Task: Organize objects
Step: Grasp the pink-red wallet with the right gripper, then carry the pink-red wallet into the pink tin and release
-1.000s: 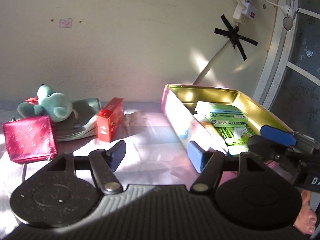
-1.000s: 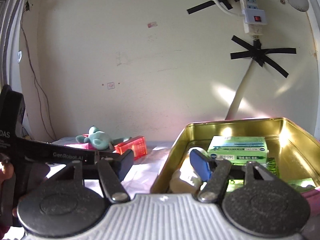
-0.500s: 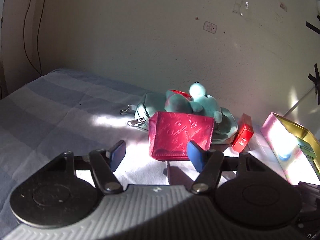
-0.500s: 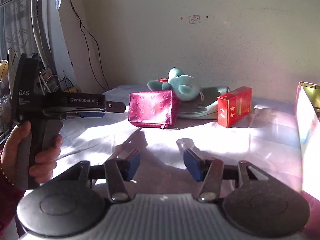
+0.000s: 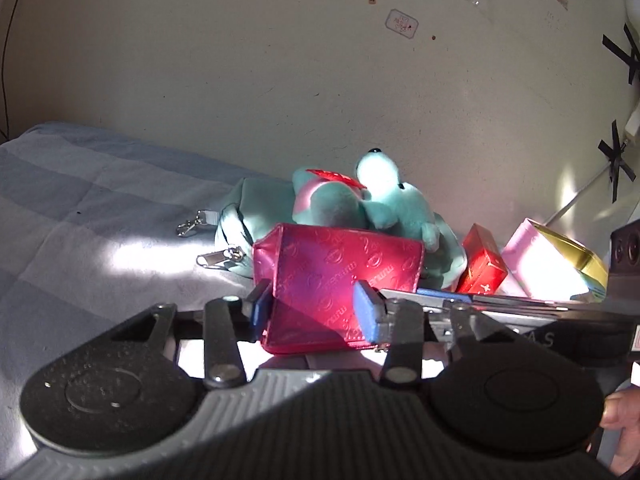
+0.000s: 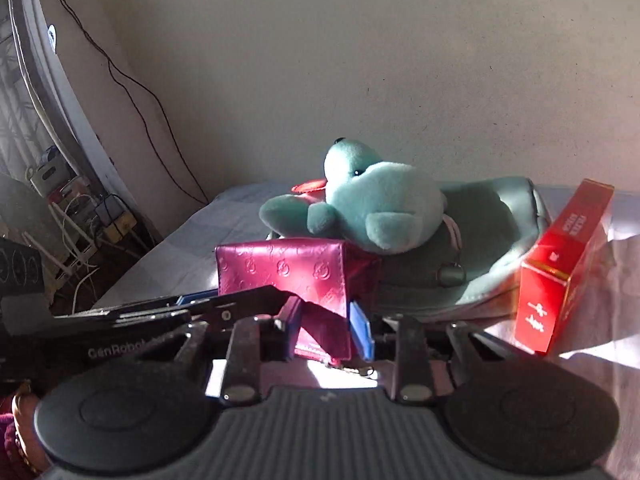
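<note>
A shiny magenta wallet point(image 5: 332, 280) stands upright on the bed, in front of a teal plush toy point(image 5: 376, 204) lying on a teal pouch point(image 5: 248, 216). My left gripper point(image 5: 316, 312) is open with its blue pads on either side of the wallet's lower left part. My right gripper point(image 6: 330, 326) comes from the other side, its pads close around the wallet's point(image 6: 288, 276) near corner; whether they press it I cannot tell. A red box point(image 6: 560, 272) stands to the right of the pouch point(image 6: 480, 236).
A gold tin with pink sides point(image 5: 560, 264) stands at the far right beside the red box point(image 5: 482, 264). The wall runs close behind the objects. Striped grey bedding point(image 5: 80, 208) spreads left. Cables and devices point(image 6: 80, 216) sit off the bed's left edge.
Both grippers have moved in on the magenta wallet from opposite sides. It now sits between the pads of each, where before it stood some way ahead.
</note>
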{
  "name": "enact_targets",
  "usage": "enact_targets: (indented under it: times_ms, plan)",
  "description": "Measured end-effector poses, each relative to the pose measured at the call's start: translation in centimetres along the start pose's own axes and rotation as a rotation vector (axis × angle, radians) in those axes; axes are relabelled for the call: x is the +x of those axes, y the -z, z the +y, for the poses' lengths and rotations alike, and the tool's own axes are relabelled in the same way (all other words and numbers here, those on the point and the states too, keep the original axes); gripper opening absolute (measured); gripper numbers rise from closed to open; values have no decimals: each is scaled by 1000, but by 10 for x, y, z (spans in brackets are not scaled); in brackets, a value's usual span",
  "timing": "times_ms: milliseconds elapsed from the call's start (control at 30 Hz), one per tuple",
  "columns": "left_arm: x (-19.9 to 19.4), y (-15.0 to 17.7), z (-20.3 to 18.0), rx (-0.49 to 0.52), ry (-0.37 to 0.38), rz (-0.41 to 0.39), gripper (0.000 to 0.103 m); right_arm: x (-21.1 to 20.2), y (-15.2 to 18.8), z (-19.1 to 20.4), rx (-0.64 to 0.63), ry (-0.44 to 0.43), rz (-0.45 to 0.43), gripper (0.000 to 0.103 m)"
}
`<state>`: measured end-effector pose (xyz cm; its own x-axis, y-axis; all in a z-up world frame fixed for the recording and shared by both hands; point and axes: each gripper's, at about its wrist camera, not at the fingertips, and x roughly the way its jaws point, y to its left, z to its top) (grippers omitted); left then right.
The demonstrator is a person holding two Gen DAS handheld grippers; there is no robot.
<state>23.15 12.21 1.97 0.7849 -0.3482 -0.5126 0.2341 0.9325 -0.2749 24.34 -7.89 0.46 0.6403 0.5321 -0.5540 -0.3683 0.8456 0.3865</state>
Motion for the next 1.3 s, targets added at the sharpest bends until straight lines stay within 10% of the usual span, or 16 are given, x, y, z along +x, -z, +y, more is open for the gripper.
enact_targets:
  times_ms: [567,833,1067,1300]
  plan:
    - [-96,104,-103,255,68,45,42,-157,113,8,-61,95,-20,25]
    - [-110,83,-178,322,168,-31,42,-244,126,6,-134,234,-250,25]
    - [-76,55,-280,426,297,-97,40,-317,105,-57,-54,370,-443,25]
    - [-3,54,-367,447,357,41,40,-348,93,-152,81,480,-406,25]
